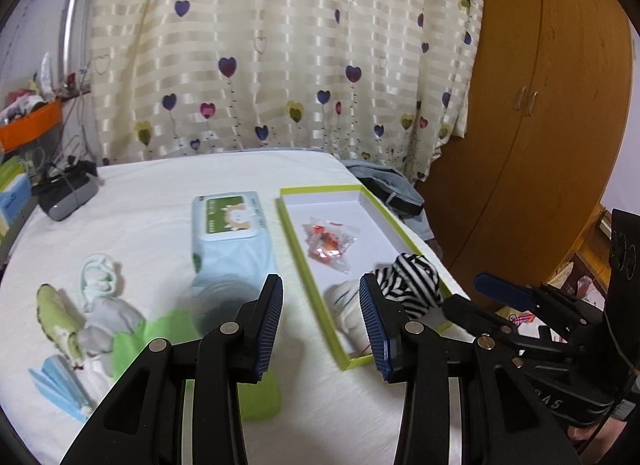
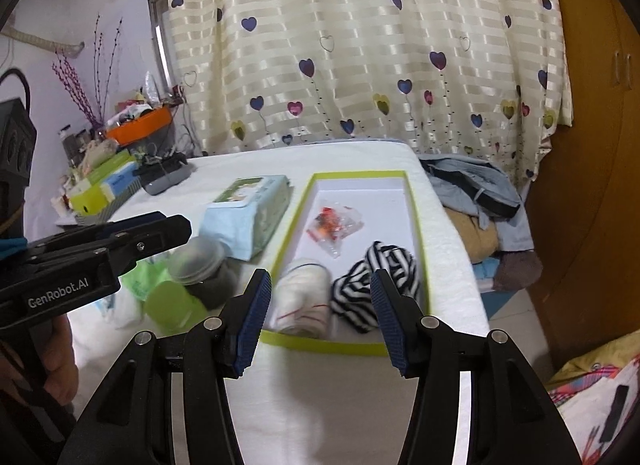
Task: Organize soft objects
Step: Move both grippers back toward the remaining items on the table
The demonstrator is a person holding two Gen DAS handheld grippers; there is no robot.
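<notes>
1. Left wrist view: the left gripper (image 1: pixel 320 317) is hovering over the white-covered worktop (image 1: pixel 160 201) with its jaws spread and nothing between them. The shallow green-rimmed white box (image 1: pixel 298 257) is lying just right, holding a black-and-white striped rolled sock (image 1: pixel 412 281), a white rolled sock (image 1: pixel 346 305) and a clear packet of orange bits (image 1: pixel 330 243). More small soft socks (image 1: pixel 100 297) are lying far left.
2. Right wrist view: the right gripper (image 2: pixel 318 317) is hanging before the box's near rim, jaws spread and holding nothing, with the striped sock (image 2: pixel 360 289) and white sock (image 2: pixel 302 301) lying side by side inside.
</notes>
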